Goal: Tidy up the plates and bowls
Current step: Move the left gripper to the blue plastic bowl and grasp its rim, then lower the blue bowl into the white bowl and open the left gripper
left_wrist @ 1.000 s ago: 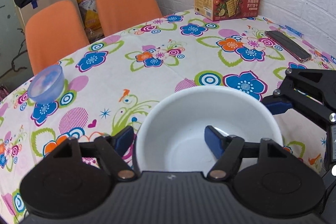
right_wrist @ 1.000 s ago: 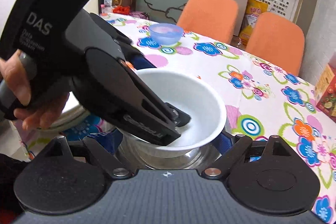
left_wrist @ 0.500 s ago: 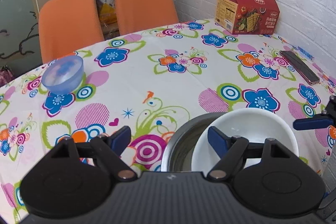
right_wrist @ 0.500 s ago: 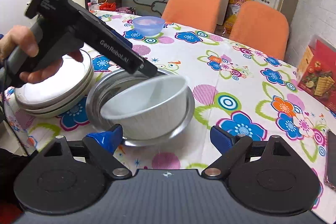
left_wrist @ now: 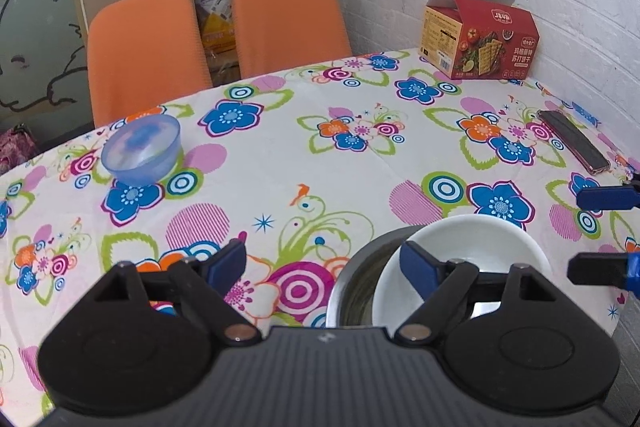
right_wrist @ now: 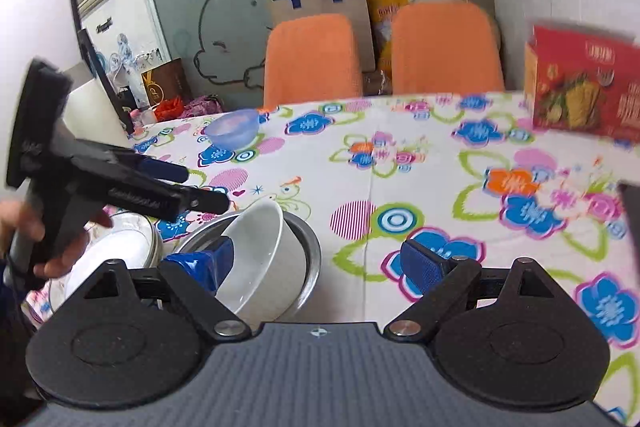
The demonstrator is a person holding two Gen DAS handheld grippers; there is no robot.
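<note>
Across both views spreads the floral tablecloth (left_wrist: 320,163), with two orange chairs (left_wrist: 148,51) at its far side. Near its front edge sits a steel basin (right_wrist: 312,251), and the white bowl (right_wrist: 260,251) leans tilted inside it, its rim propped toward the basin's right wall in the right wrist view; the left wrist view shows that bowl (left_wrist: 472,247) from above, filling the basin's right half. Only the right wrist view shows the stack of white plates (right_wrist: 128,239) just left of the basin, partly hidden behind a hand (right_wrist: 60,255) that grips the left gripper (right_wrist: 200,187), whose fingers stand apart and empty above the plates and basin. From its own camera the left gripper (left_wrist: 324,263) is spread wide with nothing between its blue pads, the right pad (left_wrist: 416,263) overlapping the bowl in the picture, though contact cannot be judged. The right gripper (right_wrist: 324,267) is likewise wide apart and empty; its left pad (right_wrist: 208,263) sits in front of the bowl's wall, its right pad over bare cloth. The left wrist view catches its two fingertips (left_wrist: 608,197) at the right edge, parted, just beside the bowl. A red cracker box (left_wrist: 480,39) stands by the brick wall, blurred in the right wrist view. A blue bowl (left_wrist: 140,151) rests well apart, near the chairs. A dark phone (left_wrist: 572,141) is clear only in the left wrist view.
</note>
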